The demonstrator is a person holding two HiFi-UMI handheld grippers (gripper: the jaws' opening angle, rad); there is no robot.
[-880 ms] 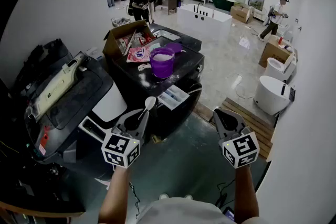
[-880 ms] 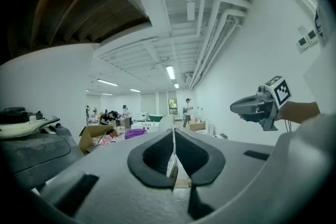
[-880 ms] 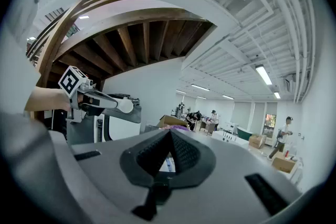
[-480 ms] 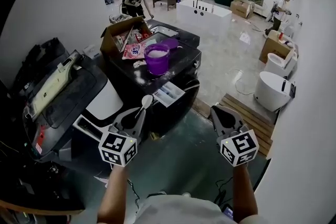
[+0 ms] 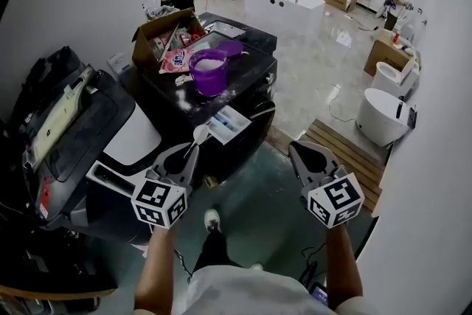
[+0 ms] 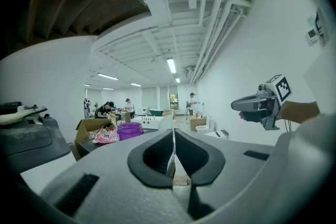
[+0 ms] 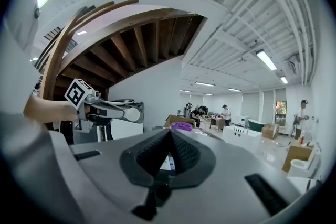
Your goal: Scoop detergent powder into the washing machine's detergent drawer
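The left gripper is clamped on the thin handle of a white spoon. Its gripper view shows the handle pinched edge-on between the closed jaws, and the bowl pokes forward past the tips toward 12 o'clock. That hold keeps the bowl roughly level and out in front, ready to dip or tip; whether it carries any powder I cannot tell. The right gripper hangs at 3 o'clock of the left one, well apart. Its jaws are pressed together on nothing, so it seems simply parked out of the way. The black washing machine stands ahead, and on its top sits the purple tub, open with pale detergent powder inside, at 12 o'clock of the spoon. The detergent drawer is pulled out from the machine's front, at about 1 o'clock of the spoon bowl and near it, so tub and drawer share one short reach. A cardboard box lies at 10 o'clock of the tub.
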